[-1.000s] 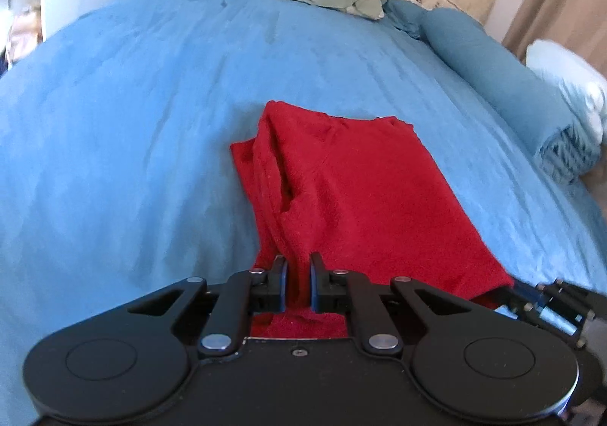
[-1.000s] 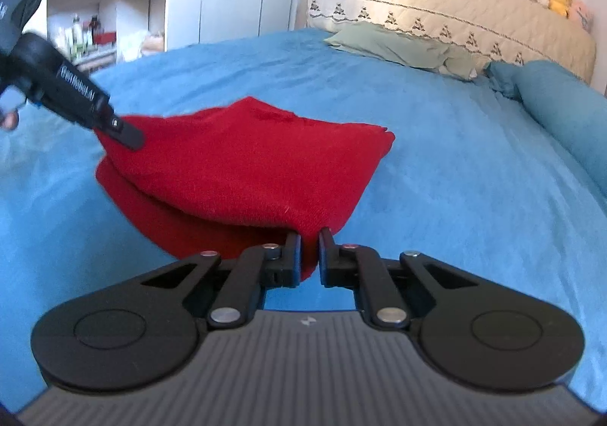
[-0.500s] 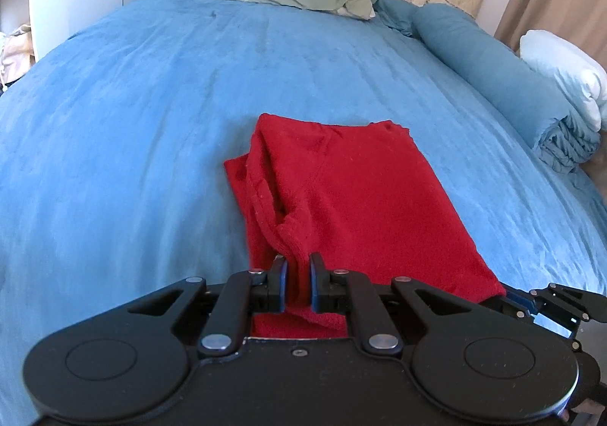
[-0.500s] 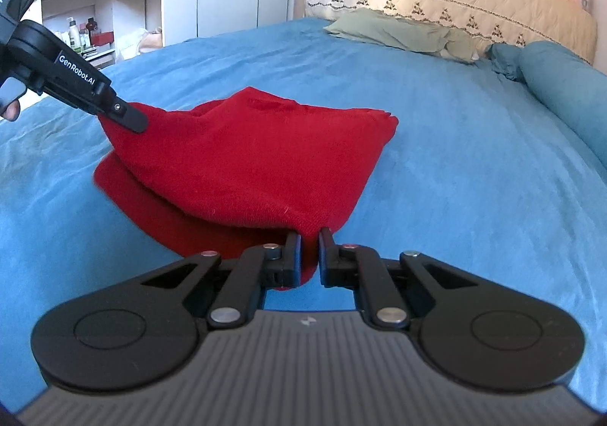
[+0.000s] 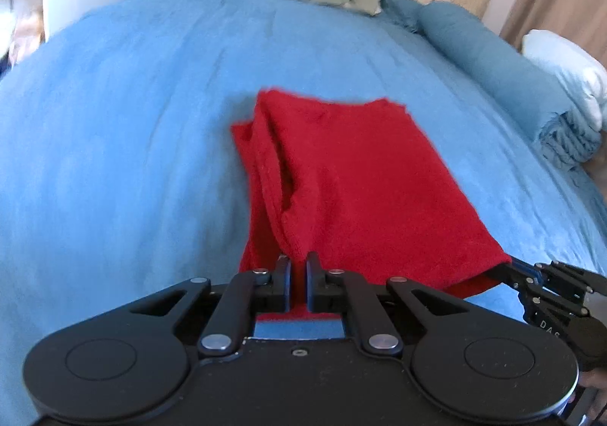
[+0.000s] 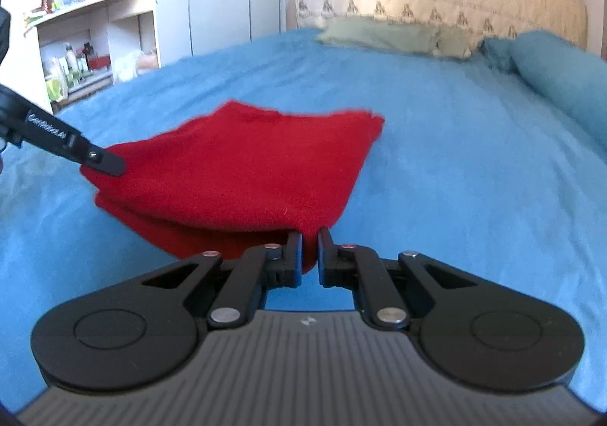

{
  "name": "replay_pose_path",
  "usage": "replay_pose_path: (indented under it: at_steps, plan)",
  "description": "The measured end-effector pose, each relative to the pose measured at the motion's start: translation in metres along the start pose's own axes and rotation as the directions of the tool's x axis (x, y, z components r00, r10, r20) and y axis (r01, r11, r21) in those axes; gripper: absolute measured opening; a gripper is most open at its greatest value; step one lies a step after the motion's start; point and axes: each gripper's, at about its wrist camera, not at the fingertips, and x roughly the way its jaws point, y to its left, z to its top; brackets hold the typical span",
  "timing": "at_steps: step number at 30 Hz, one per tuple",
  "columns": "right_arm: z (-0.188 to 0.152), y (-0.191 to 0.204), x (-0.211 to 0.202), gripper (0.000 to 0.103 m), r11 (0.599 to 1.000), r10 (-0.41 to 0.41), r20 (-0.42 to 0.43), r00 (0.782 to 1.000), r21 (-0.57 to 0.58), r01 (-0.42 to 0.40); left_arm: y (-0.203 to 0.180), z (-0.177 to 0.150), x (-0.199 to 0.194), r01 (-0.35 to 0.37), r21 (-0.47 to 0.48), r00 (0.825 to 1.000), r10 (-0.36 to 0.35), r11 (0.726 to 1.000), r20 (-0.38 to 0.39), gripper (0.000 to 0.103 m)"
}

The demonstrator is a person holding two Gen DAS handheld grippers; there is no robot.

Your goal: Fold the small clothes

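A red garment point(image 5: 356, 175) lies partly folded on the blue bed cover point(image 5: 114, 130); its far part rests on the bed and its near edge is lifted. My left gripper point(image 5: 299, 266) is shut on the near left corner of the garment. My right gripper point(image 6: 310, 242) is shut on the near right corner of the red garment point(image 6: 242, 168). The right gripper also shows at the right edge of the left wrist view point(image 5: 508, 268), and the left gripper at the left of the right wrist view point(image 6: 110, 166).
A green pillow point(image 6: 390, 35) and a beige quilted headboard point(image 6: 436, 0) are at the far end of the bed. A rolled blue blanket point(image 5: 504, 73) and a white pillow point(image 5: 565, 65) lie along the right side. White shelves point(image 6: 95, 42) stand to the left.
Both grippers have lifted the near edge of the red garment and carried it a little towards the far end of the bed. Both stay shut on it.
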Motion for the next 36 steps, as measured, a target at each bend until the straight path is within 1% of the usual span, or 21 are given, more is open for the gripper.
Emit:
replay_pose_path:
  at_steps: [3, 6, 9, 10, 11, 12, 13, 14, 15, 16, 17, 19, 21, 23, 25, 26, 29, 30, 33, 35, 36]
  plan:
    - [-0.014, -0.002, 0.014, 0.023, 1.000, 0.002, -0.062, 0.998, 0.007, -0.002, 0.007, -0.010, 0.018, -0.013, -0.028, 1.000, 0.012, 1.000, -0.014, 0.008]
    - [-0.018, -0.001, 0.018, 0.023, 1.000, 0.005, -0.071, 0.997, -0.010, -0.005, 0.006, -0.011, 0.022, -0.018, -0.024, 1.000, 0.018, 1.000, -0.001, 0.008]
    - [-0.017, -0.002, 0.017, 0.024, 0.999, 0.017, -0.067, 0.998, -0.033, -0.019, 0.002, -0.010, 0.020, -0.033, 0.016, 0.999, 0.033, 0.999, 0.002, 0.008]
    - [-0.017, -0.002, 0.015, 0.026, 0.999, 0.023, -0.066, 0.998, -0.042, -0.026, 0.001, -0.010, 0.019, -0.036, 0.026, 0.999, 0.036, 0.999, 0.003, 0.009]
    - [-0.016, -0.003, 0.014, 0.026, 0.998, 0.026, -0.067, 0.997, -0.049, -0.030, -0.001, -0.009, 0.015, -0.042, 0.033, 0.999, 0.042, 0.999, 0.008, 0.015]
    - [-0.015, -0.004, 0.011, 0.036, 0.998, 0.028, -0.064, 0.998, -0.053, -0.032, 0.000, -0.008, 0.010, -0.044, 0.036, 0.999, 0.043, 0.998, 0.018, 0.021]
    - [-0.014, -0.006, 0.007, 0.062, 0.998, 0.023, -0.065, 0.998, -0.059, -0.027, -0.001, -0.005, 0.004, -0.057, 0.040, 0.998, 0.056, 0.998, 0.031, 0.047]
    - [-0.011, -0.010, 0.002, 0.075, 0.998, 0.016, -0.059, 0.998, -0.064, -0.020, -0.001, -0.002, -0.004, -0.074, 0.044, 0.996, 0.072, 0.996, 0.056, 0.077]
    - [-0.009, -0.013, -0.006, 0.090, 0.998, 0.013, -0.030, 0.999, -0.065, -0.015, -0.001, 0.002, -0.013, -0.092, 0.046, 0.991, 0.088, 0.995, 0.097, 0.087]
    - [-0.007, -0.017, -0.014, 0.097, 0.998, 0.019, -0.001, 1.000, -0.058, -0.019, 0.000, 0.006, -0.022, -0.104, 0.047, 0.986, 0.097, 0.994, 0.137, 0.097]
    - [-0.002, -0.023, -0.020, 0.097, 0.998, 0.043, 0.016, 0.999, -0.046, -0.042, 0.002, 0.014, -0.030, -0.102, 0.055, 0.981, 0.092, 0.993, 0.168, 0.098]
    - [0.016, -0.036, -0.023, 0.098, 0.994, 0.108, 0.005, 0.994, -0.017, -0.108, 0.007, 0.031, -0.033, -0.093, 0.068, 0.984, 0.081, 0.993, 0.161, 0.098]
    - [0.037, -0.048, -0.018, 0.099, 0.991, 0.137, -0.017, 0.990, 0.012, -0.137, 0.015, 0.052, -0.027, -0.065, 0.057, 0.991, 0.058, 0.996, 0.120, 0.098]
    - [0.061, -0.060, -0.006, 0.103, 0.988, 0.144, -0.047, 0.988, 0.065, -0.141, 0.023, 0.068, -0.015, -0.010, 0.033, 0.997, 0.007, 0.999, 0.071, 0.098]
    - [0.077, -0.072, 0.013, 0.103, 0.978, 0.163, -0.116, 0.980, 0.147, -0.146, 0.028, 0.077, 0.004, 0.024, 0.010, 1.000, -0.024, 1.000, 0.010, 0.098]
    - [0.082, -0.078, 0.025, 0.103, 0.968, 0.186, -0.149, 0.971, 0.197, -0.155, 0.031, 0.080, 0.017, 0.042, -0.003, 0.999, -0.042, 0.999, -0.024, 0.098]
    - [0.086, -0.097, 0.059, 0.103, 0.908, 0.277, -0.196, 0.941, 0.373, -0.190, 0.034, 0.080, 0.046, 0.103, -0.032, 0.989, -0.105, 0.994, -0.099, 0.098]
    - [0.085, -0.100, 0.070, 0.103, 0.889, 0.289, -0.195, 0.937, 0.418, -0.187, 0.034, 0.079, 0.056, 0.105, -0.042, 0.987, -0.109, 0.994, -0.119, 0.097]
    - [0.082, -0.100, 0.094, 0.101, 0.869, 0.296, -0.203, 0.933, 0.462, -0.175, 0.035, 0.074, 0.078, 0.078, -0.053, 0.988, -0.084, 0.996, -0.129, 0.093]
    - [0.079, -0.095, 0.107, 0.100, 0.865, 0.309, -0.218, 0.926, 0.468, -0.178, 0.034, 0.072, 0.086, 0.085, -0.052, 0.989, -0.090, 0.995, -0.113, 0.092]
    - [0.077, -0.092, 0.113, 0.096, 0.864, 0.318, -0.228, 0.920, 0.468, -0.183, 0.034, 0.072, 0.089, 0.087, -0.048, 0.991, -0.092, 0.995, -0.102, 0.092]
